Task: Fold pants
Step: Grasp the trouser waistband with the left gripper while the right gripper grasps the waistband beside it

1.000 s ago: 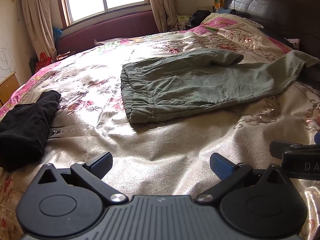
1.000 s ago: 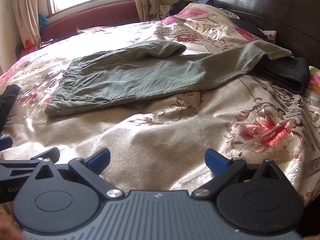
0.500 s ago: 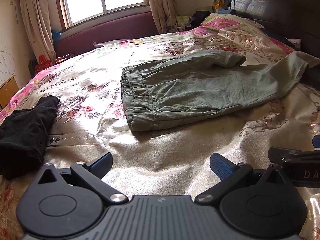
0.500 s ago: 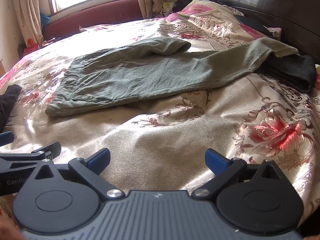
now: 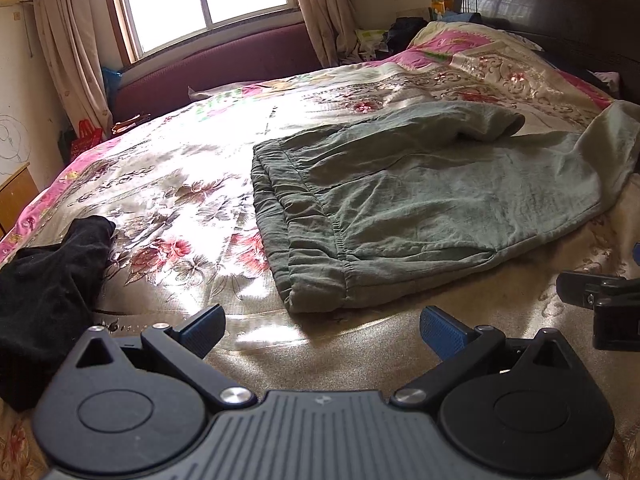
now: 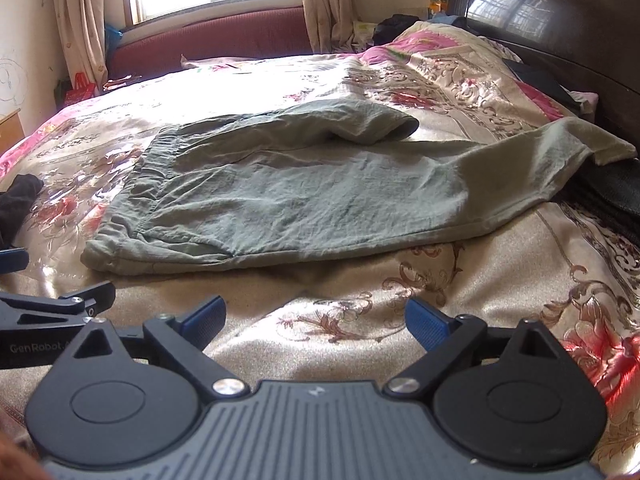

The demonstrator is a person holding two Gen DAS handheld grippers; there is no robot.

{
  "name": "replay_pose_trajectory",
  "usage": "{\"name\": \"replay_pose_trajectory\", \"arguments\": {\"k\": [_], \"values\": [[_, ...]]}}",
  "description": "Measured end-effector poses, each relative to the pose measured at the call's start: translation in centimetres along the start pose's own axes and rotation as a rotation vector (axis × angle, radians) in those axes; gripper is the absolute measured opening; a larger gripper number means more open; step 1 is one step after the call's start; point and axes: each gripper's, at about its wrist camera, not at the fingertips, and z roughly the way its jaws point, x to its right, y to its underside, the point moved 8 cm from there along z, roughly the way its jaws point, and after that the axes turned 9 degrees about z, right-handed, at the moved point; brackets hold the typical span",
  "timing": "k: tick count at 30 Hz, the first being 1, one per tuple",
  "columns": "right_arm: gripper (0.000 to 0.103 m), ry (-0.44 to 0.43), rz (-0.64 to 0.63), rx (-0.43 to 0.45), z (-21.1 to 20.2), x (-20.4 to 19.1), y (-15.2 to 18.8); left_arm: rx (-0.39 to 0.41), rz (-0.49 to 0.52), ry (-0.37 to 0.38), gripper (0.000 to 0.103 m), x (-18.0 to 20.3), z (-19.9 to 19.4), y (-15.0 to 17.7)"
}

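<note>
Pants (image 5: 420, 208), grey-green, lie spread across the floral bedspread (image 5: 168, 184), waistband toward our left, one leg doubled back over the seat and the other running toward the dark headboard (image 6: 560, 20). We hold the left gripper (image 5: 322, 330) and the right gripper (image 6: 316, 322) low over the bare cover just short of the near edge, jaws spread wide and gripping nothing, apparently to line up on waistband and leg before a first fold. A black garment (image 5: 48, 292) sits off to the left, apart. The far cuff drapes over something dark we cannot identify, and glare washes out the cover beyond.
</note>
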Motion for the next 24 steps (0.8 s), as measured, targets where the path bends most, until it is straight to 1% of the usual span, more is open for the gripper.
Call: {"name": "replay_pose_trajectory", "arguments": {"k": [10, 18, 24], "values": [[0.096, -0.005, 0.009, -0.011, 2.1, -0.6, -0.8, -0.016, 0.019, 0.029, 0.103, 0.7, 2.0, -0.5], [0.096, -0.002, 0.015, -0.018, 2.6, -0.6, -0.7, -0.015, 0.01, 0.027, 0.103, 0.5, 2.3, -0.7], [0.096, 0.007, 0.012, -0.026, 3.0, -0.3, -0.5, -0.005, 0.022, 0.019, 0.103, 0.4, 2.5, -1.2]]}}
